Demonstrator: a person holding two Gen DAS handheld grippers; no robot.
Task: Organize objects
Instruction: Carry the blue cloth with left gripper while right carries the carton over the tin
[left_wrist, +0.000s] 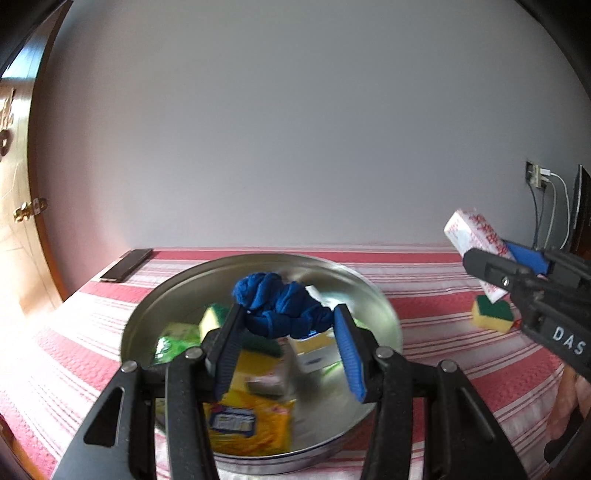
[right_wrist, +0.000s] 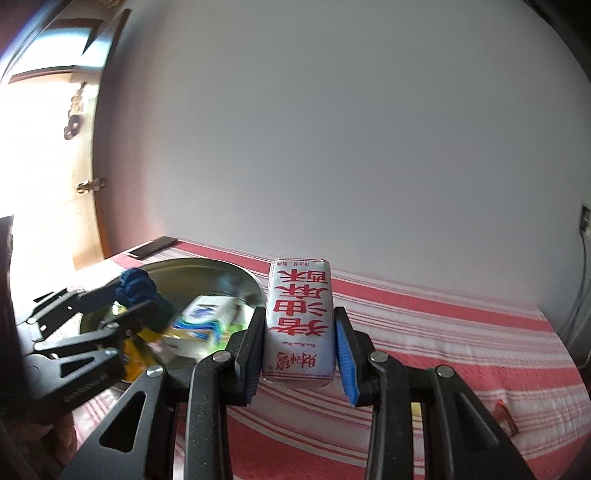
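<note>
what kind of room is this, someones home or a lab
Most likely a home, perhaps a bedroom or living room: a striped red cloth covers the surface, a wooden door with brass fittings stands at the left, and a wall socket has charger cables plugged in.

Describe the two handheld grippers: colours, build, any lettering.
Both match: the left gripper and the right gripper have speckled matte black linkage arms with silver pivot pins and triangular cut-outs. Each finger carries a ribbed blue pad. White letters "DAS" mark the right gripper's body in the left wrist view. No cables run to either.
</note>
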